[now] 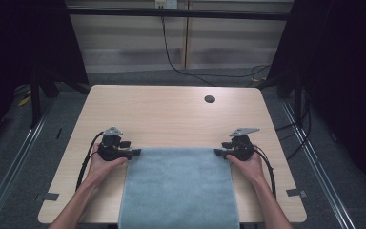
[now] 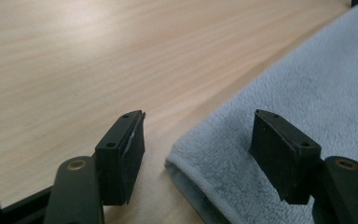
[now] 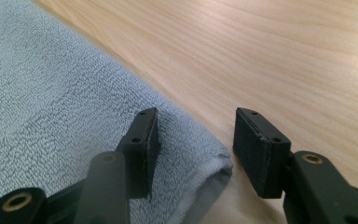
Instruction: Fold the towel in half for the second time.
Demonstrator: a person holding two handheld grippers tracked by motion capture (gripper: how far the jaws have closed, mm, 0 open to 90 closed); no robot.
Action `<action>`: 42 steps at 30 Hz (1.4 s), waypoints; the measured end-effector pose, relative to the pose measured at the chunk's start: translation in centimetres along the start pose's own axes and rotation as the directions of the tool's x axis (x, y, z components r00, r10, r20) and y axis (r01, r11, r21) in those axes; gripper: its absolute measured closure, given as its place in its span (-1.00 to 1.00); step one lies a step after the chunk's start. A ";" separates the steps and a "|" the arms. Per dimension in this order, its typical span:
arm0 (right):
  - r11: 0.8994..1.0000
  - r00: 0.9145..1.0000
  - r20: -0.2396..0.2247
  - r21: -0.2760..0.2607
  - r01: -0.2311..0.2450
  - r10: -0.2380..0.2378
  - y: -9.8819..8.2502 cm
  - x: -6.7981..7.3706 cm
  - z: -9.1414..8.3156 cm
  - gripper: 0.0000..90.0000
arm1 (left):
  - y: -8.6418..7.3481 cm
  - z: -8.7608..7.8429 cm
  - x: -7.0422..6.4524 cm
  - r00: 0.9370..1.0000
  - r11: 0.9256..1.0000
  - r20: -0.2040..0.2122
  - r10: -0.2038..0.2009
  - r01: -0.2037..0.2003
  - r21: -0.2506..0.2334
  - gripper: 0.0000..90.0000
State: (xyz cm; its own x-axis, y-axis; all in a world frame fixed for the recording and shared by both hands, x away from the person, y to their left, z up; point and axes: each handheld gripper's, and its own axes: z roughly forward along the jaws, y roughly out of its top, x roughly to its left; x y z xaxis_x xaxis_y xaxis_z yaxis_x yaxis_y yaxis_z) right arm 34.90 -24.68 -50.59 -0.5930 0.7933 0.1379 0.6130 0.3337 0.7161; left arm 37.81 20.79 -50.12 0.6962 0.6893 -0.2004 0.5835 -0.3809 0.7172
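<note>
At the near edge of the table (image 1: pixel 171 102), your two forearms come in from below, and between them the grey-blue towel (image 1: pixel 178 188) lies flat, running from the front edge, where it hangs slightly over, up to about the middle of the wooden top. Your left gripper (image 1: pixel 134 153) sits at the towel's far left corner and your right gripper (image 1: pixel 218 152) at its far right corner, each pointing inward toward the cloth. In the left gripper view, the claw of the left gripper (image 2: pixel 198 156) stands spread wide, with the folded corner of the towel (image 2: pixel 307 84) lying loose between the jaws, touched by neither pad. In the right gripper view, the right gripper (image 3: pixel 196 151) is also spread, one jaw over the towel (image 3: pixel 51 107), the other over bare wood, the corner between them and not pinched. Farther off, the tabletop is bare wood up to a dark round hole (image 1: pixel 209 99) near its far edge.
</note>
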 end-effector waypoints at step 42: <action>0.948 0.998 -0.004 -0.312 0.062 -0.066 10.3 0.4 -8.3 0.89 | 9.3 -7.5 -1.2 0.992 0.936 0.044 0.115 -0.093 -0.339 0.79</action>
State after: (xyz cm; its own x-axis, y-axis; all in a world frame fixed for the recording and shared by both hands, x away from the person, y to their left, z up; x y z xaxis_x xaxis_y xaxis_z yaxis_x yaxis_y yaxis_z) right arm 36.60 -25.13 -37.50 -0.6343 0.7675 0.0930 0.3820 0.2065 0.9008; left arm 39.26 21.03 -38.26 0.7761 0.6136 -0.1456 0.3393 -0.2117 0.9165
